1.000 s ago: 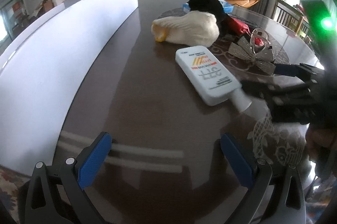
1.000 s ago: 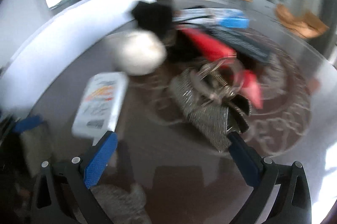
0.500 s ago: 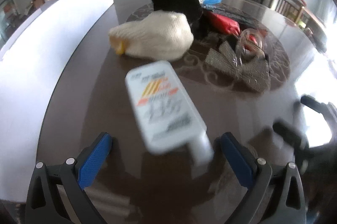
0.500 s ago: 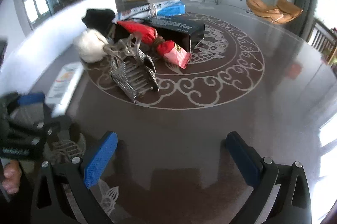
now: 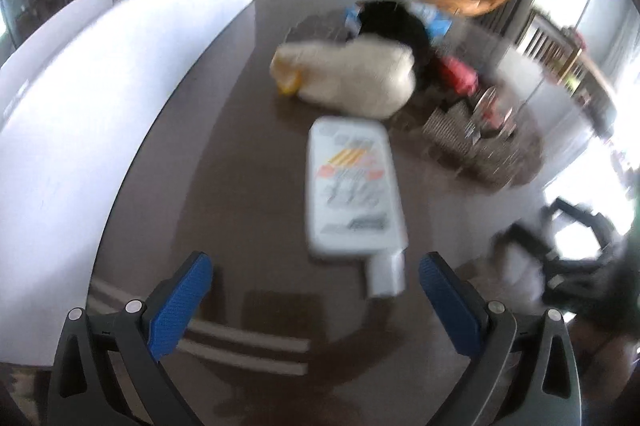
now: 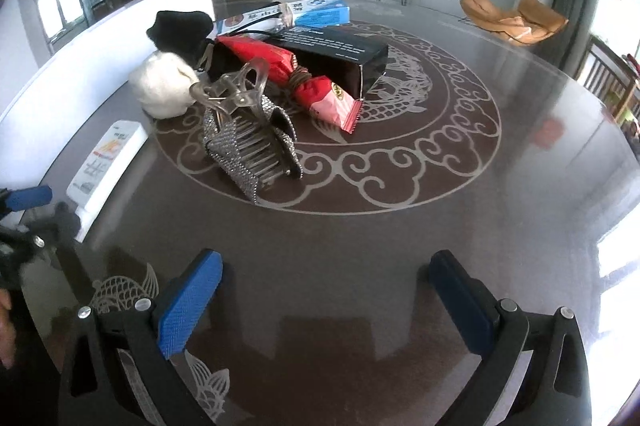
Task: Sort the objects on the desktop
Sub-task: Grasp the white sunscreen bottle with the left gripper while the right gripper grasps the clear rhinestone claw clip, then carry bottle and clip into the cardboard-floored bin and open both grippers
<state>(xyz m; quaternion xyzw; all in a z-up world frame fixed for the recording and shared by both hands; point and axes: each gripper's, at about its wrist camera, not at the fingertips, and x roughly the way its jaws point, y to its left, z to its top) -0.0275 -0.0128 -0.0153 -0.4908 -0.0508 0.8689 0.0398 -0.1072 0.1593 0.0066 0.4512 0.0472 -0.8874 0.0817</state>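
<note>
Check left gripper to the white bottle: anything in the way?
Nothing visible. The left gripper is open over bare table, and the white bottle lies flat just ahead, cap end toward the fingers. The cream pouch sits beyond it.

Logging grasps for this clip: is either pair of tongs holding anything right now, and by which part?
Nothing is held. The left tongs are open just short of the white bottle; the right tongs are open over bare table.
</note>
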